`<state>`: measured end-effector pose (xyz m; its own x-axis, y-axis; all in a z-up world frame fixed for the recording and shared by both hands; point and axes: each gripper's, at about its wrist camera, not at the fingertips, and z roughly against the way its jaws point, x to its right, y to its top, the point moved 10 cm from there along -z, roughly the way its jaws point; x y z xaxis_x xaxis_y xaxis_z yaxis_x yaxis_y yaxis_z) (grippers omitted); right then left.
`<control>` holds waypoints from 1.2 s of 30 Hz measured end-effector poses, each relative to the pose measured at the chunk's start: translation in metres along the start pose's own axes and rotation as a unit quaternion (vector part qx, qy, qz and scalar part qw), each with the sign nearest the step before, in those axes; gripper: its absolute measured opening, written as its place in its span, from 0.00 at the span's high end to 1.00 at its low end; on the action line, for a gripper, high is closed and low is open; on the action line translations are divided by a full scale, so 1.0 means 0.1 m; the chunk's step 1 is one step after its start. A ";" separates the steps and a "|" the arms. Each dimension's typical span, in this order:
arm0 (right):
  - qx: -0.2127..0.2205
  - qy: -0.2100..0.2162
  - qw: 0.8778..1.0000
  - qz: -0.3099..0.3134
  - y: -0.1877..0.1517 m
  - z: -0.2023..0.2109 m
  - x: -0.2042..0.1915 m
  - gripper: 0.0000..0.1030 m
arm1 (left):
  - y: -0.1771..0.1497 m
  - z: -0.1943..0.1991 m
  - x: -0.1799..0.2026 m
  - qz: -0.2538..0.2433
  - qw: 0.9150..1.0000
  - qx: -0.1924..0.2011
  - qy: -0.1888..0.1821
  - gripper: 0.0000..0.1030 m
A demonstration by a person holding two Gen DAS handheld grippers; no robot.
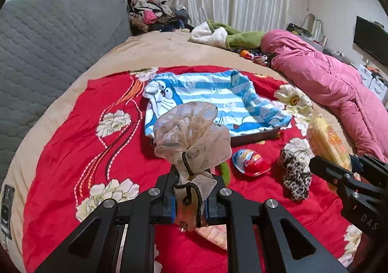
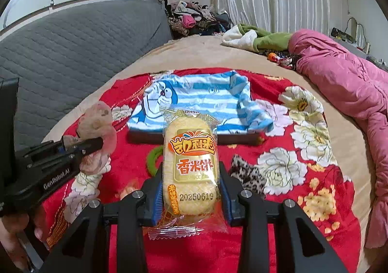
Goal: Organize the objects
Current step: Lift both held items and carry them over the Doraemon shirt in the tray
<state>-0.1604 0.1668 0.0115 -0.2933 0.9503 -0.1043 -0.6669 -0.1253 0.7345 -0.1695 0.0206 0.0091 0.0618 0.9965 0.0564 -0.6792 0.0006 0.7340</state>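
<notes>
My left gripper point(image 1: 190, 200) is shut on a sheer cream organza pouch point(image 1: 191, 127) tied with a dark cord, held above the red floral blanket point(image 1: 72, 147). My right gripper point(image 2: 191, 190) is shut on a yellow rice cracker packet point(image 2: 190, 164) in clear wrap, also lifted off the blanket. Beyond both stands a dark box lined with blue-and-white striped cartoon cloth point(image 1: 213, 100), point(image 2: 201, 100). A red-and-blue egg-shaped toy point(image 1: 251, 160), a leopard-print fabric piece point(image 1: 294, 176), point(image 2: 247, 173) and a green ring point(image 2: 154, 159) lie on the blanket in front of the box.
A grey quilted headboard point(image 1: 48, 50) runs along the left. A pink duvet point(image 1: 339, 86) lies on the right side of the bed, with green and white clothes point(image 1: 225, 35) and small toys at the far end. A pile of clothing point(image 1: 155, 13) sits beside white curtains.
</notes>
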 end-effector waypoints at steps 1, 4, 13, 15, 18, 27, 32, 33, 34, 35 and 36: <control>0.003 0.001 1.000 -0.001 0.04 0.01 0.00 0.63 | 0.04 0.01 0.01 -0.001 1.000 0.003 0.003 0.85; 0.009 0.004 1.000 -0.003 0.12 0.02 0.01 0.63 | 0.13 0.04 0.04 -0.001 1.000 0.008 0.003 0.85; 0.021 0.005 1.000 -0.003 0.32 0.02 0.02 0.63 | 0.36 0.11 0.16 -0.004 1.000 0.023 0.005 0.85; 0.024 0.006 1.000 -0.003 0.38 0.03 0.02 0.63 | 0.38 0.11 0.18 -0.004 1.000 0.025 0.005 0.85; 0.028 0.005 1.000 -0.002 0.44 0.03 0.02 0.63 | 0.43 0.11 0.19 -0.004 1.000 0.026 0.008 0.85; 0.040 0.006 0.999 0.001 0.65 0.01 0.04 0.63 | 0.53 0.06 0.18 0.006 1.000 0.028 0.010 0.85; 0.047 0.011 0.999 -0.001 0.77 -0.03 0.03 0.63 | 0.60 -0.01 0.16 0.007 0.999 0.028 0.013 0.85; 0.047 0.011 0.999 -0.001 0.80 -0.05 0.03 0.63 | 0.62 -0.02 0.14 0.009 0.999 0.029 0.014 0.85; 0.047 0.011 0.999 -0.001 0.81 -0.06 0.03 0.63 | 0.64 -0.04 0.14 0.009 0.999 0.030 0.015 0.85; 0.047 0.012 0.999 0.000 0.83 -0.06 0.02 0.63 | 0.66 -0.05 0.13 0.010 0.999 0.030 0.016 0.85; 0.049 0.013 0.999 0.001 0.85 -0.07 0.01 0.63 | 0.68 -0.06 0.12 0.012 0.999 0.030 0.016 0.85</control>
<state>-0.2223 0.1552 0.0691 -0.3127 0.9423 -0.1198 -0.5971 -0.0969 0.7963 -0.2191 0.0331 0.0552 0.0227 0.9983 0.0529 -0.6343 -0.0265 0.7726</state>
